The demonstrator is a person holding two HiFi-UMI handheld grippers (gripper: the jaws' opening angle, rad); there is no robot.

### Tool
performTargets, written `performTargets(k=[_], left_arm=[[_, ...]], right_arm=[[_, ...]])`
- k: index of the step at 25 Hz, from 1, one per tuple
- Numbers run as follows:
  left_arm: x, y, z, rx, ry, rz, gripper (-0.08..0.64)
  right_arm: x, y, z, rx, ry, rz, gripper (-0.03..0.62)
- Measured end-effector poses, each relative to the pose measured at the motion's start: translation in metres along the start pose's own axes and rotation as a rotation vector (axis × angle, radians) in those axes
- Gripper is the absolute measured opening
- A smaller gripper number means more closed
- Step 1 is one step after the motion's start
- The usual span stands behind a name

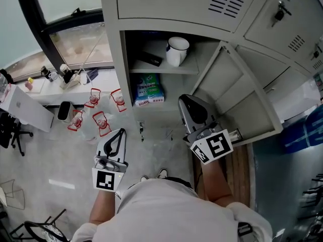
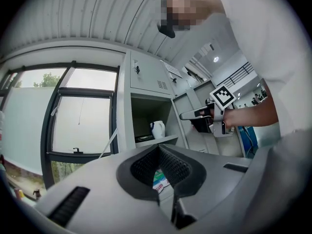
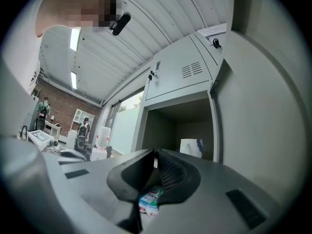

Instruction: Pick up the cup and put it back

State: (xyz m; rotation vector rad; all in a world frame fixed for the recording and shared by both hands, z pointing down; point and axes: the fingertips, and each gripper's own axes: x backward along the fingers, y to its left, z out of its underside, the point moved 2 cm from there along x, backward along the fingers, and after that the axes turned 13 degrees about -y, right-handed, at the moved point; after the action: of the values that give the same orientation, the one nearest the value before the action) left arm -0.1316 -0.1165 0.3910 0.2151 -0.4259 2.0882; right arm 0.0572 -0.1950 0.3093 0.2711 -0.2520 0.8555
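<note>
Cup (image 1: 176, 50) on locker shelf (image 1: 171, 69), upper centre.
Both claws closed, empty: left claw (image 1: 120, 133) lower left, right claw (image 1: 185, 101) centre.

Green-and-white packet (image 1: 149, 88), perhaps tissues, low in open locker (image 1: 121, 74); red-labelled bottles (image 1: 102, 123) on floor beside.

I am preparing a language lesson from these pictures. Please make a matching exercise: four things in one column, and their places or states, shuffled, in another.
Things:
1 white cup
2 tissue pack
3 locker door
4 right tongs

Places or states:
A under the shelf
B swung open
C on the shelf
D shut, holding nothing

Pairs: 1-C, 2-A, 3-B, 4-D
</note>
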Motion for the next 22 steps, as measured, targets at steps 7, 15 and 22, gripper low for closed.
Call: performTargets(k=[7, 15, 22], left_arm=[[0.0, 0.0, -0.001, 0.001, 0.009, 0.001, 0.02], [0.004, -0.006, -0.002, -0.001, 0.024, -0.003, 0.02], [0.017, -0.003, -0.004, -0.008, 0.043, -0.042, 0.02]], right_arm=[[-0.027, -0.028, 0.004, -0.041, -0.031, 0.066, 0.017], [-0.053, -0.043, 0.009, -0.092, -0.044, 0.063, 0.077], [-0.073, -0.056, 0.02, -0.069, -0.001, 0.09, 0.122]])
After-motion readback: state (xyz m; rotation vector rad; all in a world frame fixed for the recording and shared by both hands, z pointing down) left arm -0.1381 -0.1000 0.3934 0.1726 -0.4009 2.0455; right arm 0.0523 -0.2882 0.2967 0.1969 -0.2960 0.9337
